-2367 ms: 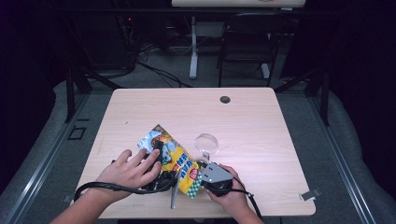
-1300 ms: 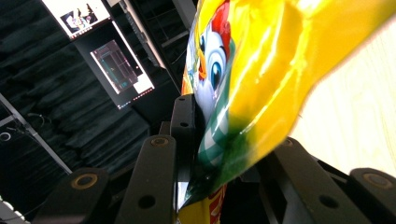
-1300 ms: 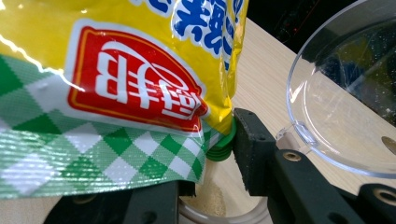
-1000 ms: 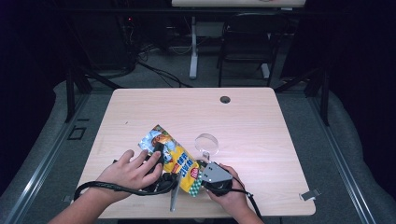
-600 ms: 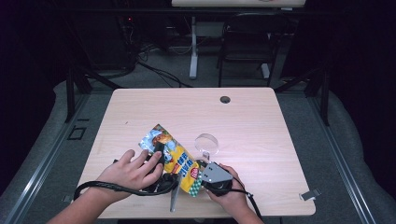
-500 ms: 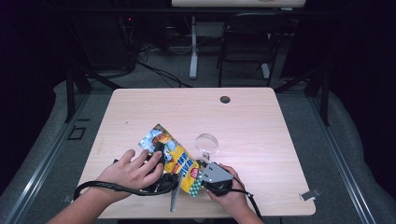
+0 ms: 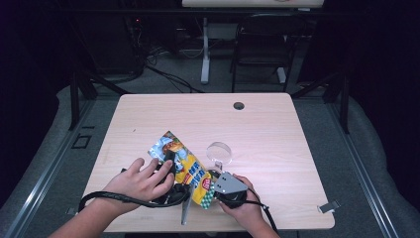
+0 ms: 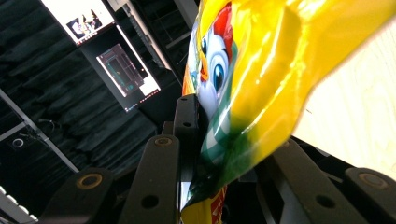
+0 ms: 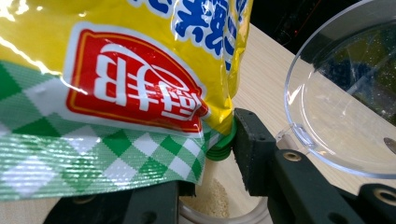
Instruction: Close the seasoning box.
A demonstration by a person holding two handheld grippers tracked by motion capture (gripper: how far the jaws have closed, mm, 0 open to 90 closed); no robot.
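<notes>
Now | yellow snack bag [image 7: 190,171] lying slantwise on the table [image 7: 267,124], long axis running far-left to near-right; left gripper [image 8: 219,154] pinching its upper edge | right gripper [image 9: 205,154] gripping its green-checked bottom seal, beside the clear lid [image 9: 345,107].

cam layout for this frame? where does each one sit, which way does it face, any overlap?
High view: above the person's side, looking forward and down at table; forearms, both hands.
Left gripper view: on left gripper, looking along its jaws at yellow bag.
Right gripper view: on right gripper; bag, clear bowl.
All share the bag.
</notes>
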